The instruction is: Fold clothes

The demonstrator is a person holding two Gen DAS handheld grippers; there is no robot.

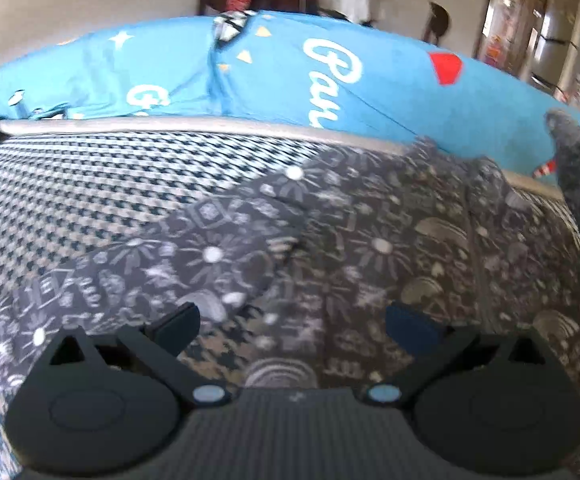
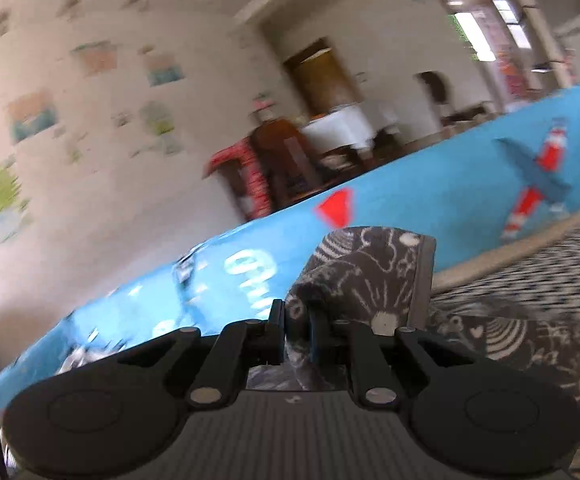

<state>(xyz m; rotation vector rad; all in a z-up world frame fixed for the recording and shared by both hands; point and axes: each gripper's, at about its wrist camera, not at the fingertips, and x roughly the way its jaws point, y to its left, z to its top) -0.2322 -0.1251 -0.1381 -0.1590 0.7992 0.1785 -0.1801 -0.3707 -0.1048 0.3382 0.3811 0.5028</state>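
Here your right gripper [image 2: 295,332] pinches the grey patterned garment [image 2: 363,280]; your left gripper [image 1: 291,322] gapes empty above it, near the blue sheet [image 1: 389,84] lettered "Par".

Both wrist views sit low (sharing blue bedding [image 1: 274,76]).

garment [image 1: 349,240]: lies on the checked surface [image 1: 90,184]
bedsheet [image 1: 250,76]: behind the checked surface
chair [image 2: 278,160]: behind the bedsheet

I see a houndstooth-patterned surface [image 1: 90,184] with a pale piped edge, probably a cushion or mattress, though blur hides what exactly. A dark grey printed garment [image 1: 329,248] lies spread on it, and bright blue printed bedding [image 1: 250,80] sits just beyond that edge.
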